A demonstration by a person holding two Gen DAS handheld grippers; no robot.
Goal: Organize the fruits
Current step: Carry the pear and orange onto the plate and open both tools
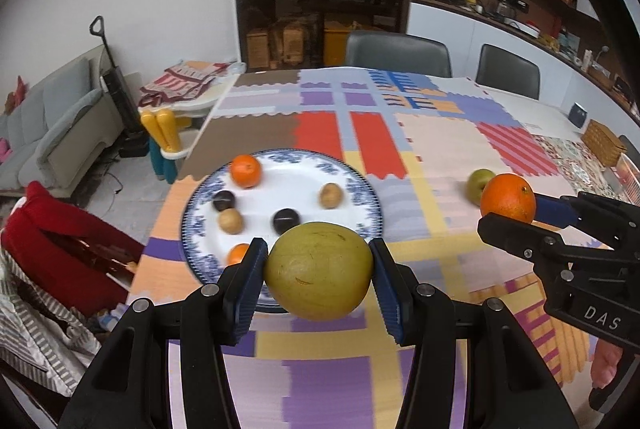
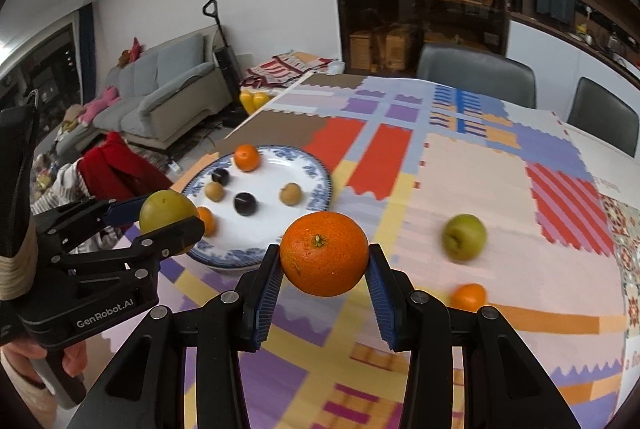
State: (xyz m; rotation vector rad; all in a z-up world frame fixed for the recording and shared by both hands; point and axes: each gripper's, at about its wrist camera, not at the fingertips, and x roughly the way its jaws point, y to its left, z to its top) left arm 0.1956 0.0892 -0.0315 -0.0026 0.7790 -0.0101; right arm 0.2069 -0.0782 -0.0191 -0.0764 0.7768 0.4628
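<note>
My left gripper is shut on a yellow-green apple, held in the air over the near rim of the blue-and-white plate. My right gripper is shut on a large orange, held above the cloth to the right of the plate. The plate holds two small oranges, two dark plums and two tan fruits. A green apple and a small orange lie on the tablecloth at the right. Each gripper also shows in the other's view: the right gripper and the left gripper.
A patchwork tablecloth covers the table. Two grey chairs stand at the far side. A wicker basket sits at the right edge. A chair with a red garment stands left of the table, with a sofa beyond it.
</note>
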